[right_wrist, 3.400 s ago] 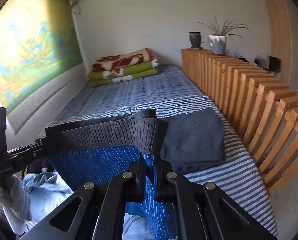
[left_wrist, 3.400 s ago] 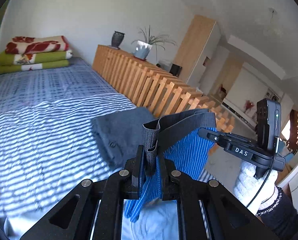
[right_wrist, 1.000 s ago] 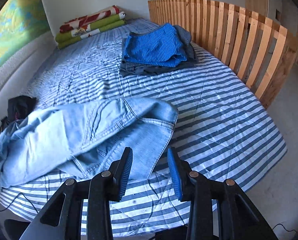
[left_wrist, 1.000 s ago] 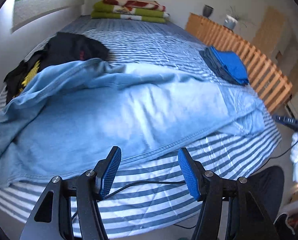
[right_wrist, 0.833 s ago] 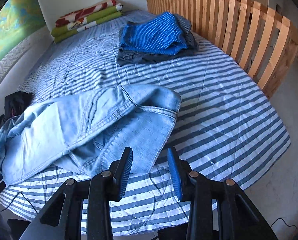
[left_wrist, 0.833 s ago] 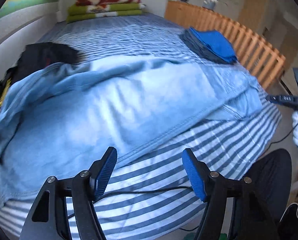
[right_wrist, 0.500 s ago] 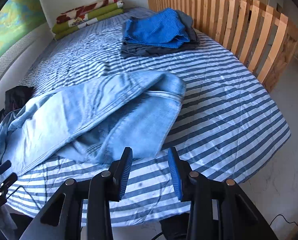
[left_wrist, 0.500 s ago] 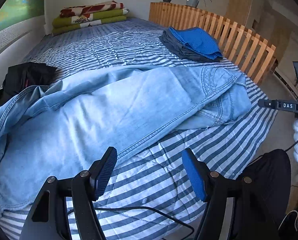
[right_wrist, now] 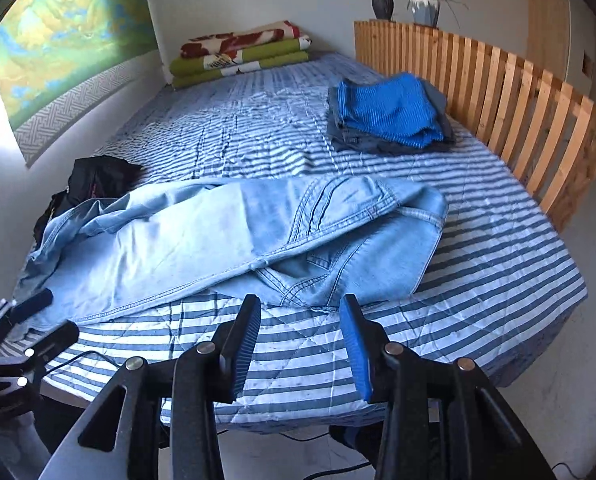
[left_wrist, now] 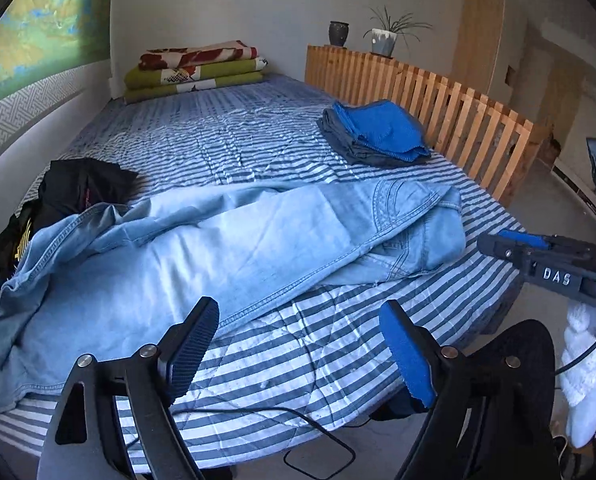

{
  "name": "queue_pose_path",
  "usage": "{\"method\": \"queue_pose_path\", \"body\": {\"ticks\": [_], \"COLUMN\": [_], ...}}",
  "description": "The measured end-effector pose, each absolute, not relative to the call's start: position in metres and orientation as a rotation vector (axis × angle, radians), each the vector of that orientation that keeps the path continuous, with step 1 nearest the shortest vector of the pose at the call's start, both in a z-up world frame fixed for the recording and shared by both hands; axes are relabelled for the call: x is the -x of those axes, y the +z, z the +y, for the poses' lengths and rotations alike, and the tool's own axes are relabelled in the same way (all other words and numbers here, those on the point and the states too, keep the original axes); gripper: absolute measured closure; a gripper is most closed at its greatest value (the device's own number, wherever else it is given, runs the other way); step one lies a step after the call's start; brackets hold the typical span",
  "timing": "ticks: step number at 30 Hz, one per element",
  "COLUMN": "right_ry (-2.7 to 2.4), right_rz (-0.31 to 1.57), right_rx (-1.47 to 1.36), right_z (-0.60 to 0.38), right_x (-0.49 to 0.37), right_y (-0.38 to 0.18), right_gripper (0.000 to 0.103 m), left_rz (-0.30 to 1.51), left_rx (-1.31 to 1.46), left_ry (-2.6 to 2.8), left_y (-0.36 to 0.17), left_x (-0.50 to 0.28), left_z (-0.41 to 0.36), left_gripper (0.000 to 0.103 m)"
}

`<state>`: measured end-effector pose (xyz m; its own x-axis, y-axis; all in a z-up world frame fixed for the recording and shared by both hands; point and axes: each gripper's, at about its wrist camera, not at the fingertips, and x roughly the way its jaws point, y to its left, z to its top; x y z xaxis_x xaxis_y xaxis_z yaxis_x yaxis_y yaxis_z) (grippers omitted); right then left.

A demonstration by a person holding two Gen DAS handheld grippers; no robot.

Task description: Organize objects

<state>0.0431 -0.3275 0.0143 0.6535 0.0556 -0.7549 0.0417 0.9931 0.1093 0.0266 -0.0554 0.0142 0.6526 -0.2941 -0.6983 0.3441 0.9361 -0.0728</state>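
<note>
Since the earlier frames, both grippers have let go of the blue striped cloth, now folded on the dark grey garment [left_wrist: 372, 148] by the wooden slatted rail [left_wrist: 438, 100]. Across the blue-and-white striped bed [left_wrist: 338, 344] sprawl light blue denim jeans [left_wrist: 226, 248], just beyond the left gripper [left_wrist: 298, 344] and right gripper [right_wrist: 300, 340], jaws spread, empty.

Scene is lit by soft daylight; glare is blown out at far left of right view. Strong fisheye bending and dark vignette are seen at edges, w/ sharp focus throughout.
</note>
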Motion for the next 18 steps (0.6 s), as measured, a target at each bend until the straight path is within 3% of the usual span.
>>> {"method": "queue_pose_path", "body": {"ticks": [4,18], "right_ry": [0.004,0.008], "right_rz": [0.822,0.786], "right_rx": [-0.084,-0.061], "right_z": [-0.315,-0.293], "right_x": [-0.023,-0.003], "right_y": [0.027,0.044], "right_gripper": [0.062,0.058], "left_rz": [0.718,0.715], "left_rx": [-0.078,-0.057], "left_ry": [-0.342,-0.304], "left_y": [0.042,0.060], "left_x": [-0.011,0.001], "left_z": [-0.059,-0.061], "left_gripper": [0.002,0.001]}}
